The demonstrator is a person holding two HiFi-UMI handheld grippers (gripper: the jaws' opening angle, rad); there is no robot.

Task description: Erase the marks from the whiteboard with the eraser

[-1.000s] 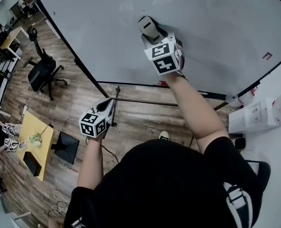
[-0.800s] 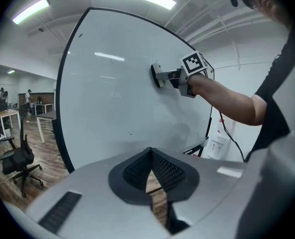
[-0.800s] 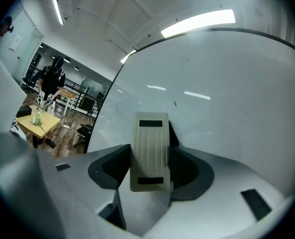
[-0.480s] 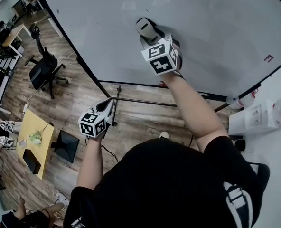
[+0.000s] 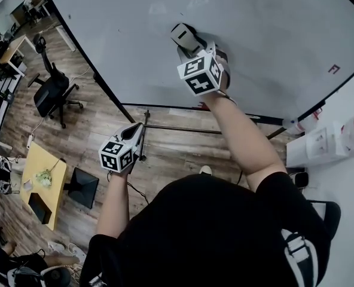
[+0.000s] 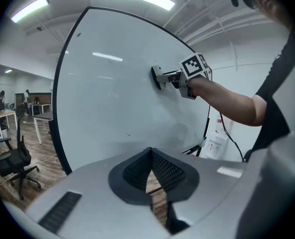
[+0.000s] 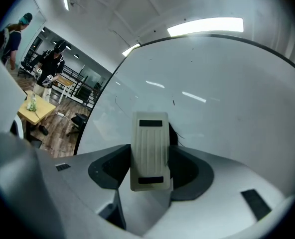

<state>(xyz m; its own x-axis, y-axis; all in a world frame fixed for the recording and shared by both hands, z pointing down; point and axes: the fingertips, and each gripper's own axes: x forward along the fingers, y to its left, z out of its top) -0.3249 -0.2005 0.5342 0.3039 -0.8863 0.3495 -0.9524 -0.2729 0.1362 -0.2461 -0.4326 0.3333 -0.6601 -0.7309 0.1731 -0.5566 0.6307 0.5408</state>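
In the head view the right gripper point(image 5: 191, 43) is raised against the whiteboard point(image 5: 266, 34), pinching the eraser point(image 5: 185, 34), which lies flat on the board's middle, well clear of its dark lower edge and its left edge. A small red mark point(image 5: 334, 69) sits far off near the right edge. The left gripper point(image 5: 139, 134) hangs low, off the board, over the wood floor point(image 5: 171, 151) just below the lower edge. In the left gripper view that gripper's point(image 6: 151, 169) jaws are pressed together at the tips with nothing between them (only a sliver of floor shows lower down); beyond them, the eraser point(image 6: 156, 77) is held by the right gripper point(image 6: 163, 77) against the board point(image 6: 107, 98). In the right gripper view the jaws of the gripper point(image 7: 150, 171) close on the eraser's point(image 7: 149, 148) two long sides, its ribbed back facing the camera and its far face on the board point(image 7: 232, 103). A thin dark squiggle point(image 7: 180, 136) peeks out just beside the eraser's right side, and a short stroke point(image 7: 173, 102) lies above it.
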